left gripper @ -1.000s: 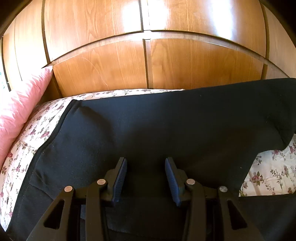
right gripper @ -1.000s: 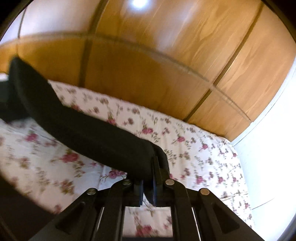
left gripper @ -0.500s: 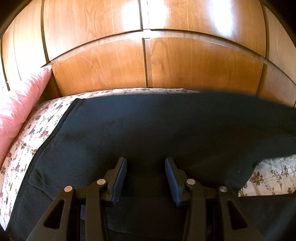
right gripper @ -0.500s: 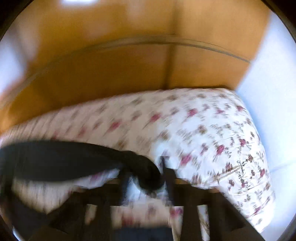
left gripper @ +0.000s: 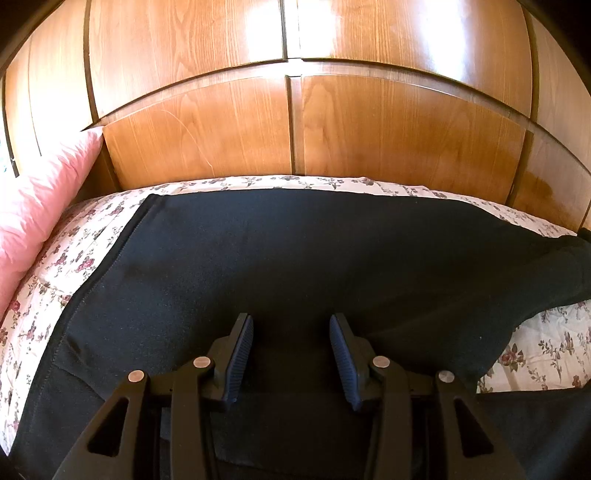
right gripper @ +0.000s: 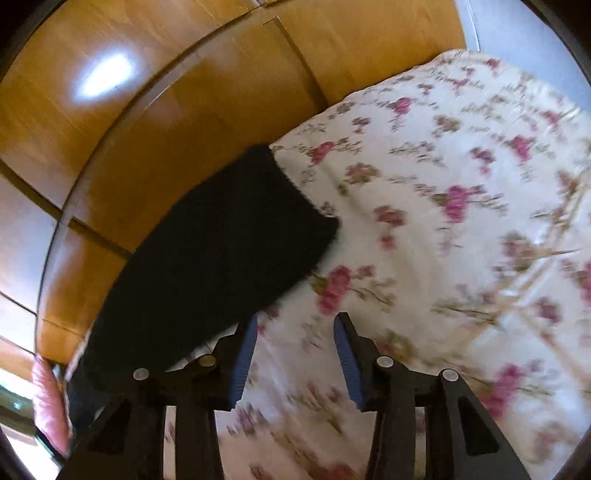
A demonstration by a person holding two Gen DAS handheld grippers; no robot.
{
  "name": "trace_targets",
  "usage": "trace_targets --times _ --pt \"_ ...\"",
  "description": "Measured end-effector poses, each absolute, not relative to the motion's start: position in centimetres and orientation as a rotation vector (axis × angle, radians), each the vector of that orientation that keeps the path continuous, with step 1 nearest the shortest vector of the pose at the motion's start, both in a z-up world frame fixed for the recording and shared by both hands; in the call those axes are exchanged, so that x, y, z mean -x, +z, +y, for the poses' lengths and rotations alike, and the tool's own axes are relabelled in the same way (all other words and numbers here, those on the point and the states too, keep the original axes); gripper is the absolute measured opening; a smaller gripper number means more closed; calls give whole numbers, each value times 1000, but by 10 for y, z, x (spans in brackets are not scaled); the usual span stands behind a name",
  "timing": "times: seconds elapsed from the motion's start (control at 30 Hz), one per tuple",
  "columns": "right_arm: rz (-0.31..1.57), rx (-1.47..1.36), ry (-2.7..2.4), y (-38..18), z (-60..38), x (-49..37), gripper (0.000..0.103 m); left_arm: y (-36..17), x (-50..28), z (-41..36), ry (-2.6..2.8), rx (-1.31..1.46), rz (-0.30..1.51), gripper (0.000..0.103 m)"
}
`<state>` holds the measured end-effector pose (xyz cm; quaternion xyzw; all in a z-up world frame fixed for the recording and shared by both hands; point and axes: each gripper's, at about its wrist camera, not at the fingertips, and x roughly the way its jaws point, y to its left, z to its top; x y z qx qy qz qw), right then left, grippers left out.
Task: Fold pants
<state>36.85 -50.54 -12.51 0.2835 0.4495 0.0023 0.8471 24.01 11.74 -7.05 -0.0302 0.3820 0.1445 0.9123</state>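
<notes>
Both jaws apart over pants (left gripper: 295,266)

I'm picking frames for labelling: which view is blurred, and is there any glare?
Left wrist view: sharp, with glare patches on the wooden panels. Right wrist view: motion-blurred floral sheet and black pants, with one bright reflection on the wood.

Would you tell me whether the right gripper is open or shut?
Open. The right gripper shows blue pads spread apart over the floral bedsheet, nothing between; the black pants lie beside it.

Black pants (left gripper: 295,258) lie spread flat across a floral bed (left gripper: 66,266). One leg end (right gripper: 236,229) rests near the bed's far edge.
</notes>
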Motion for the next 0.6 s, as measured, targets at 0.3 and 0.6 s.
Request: trace_targets --times 0.3,0.6 --pt "784 -914 -62 -128 -505 -387 10 -71 -240 118 292 66 781 44" --pt "619 -803 -130 -38 -530 -309 9 -70 -238 125 255 105 778 45"
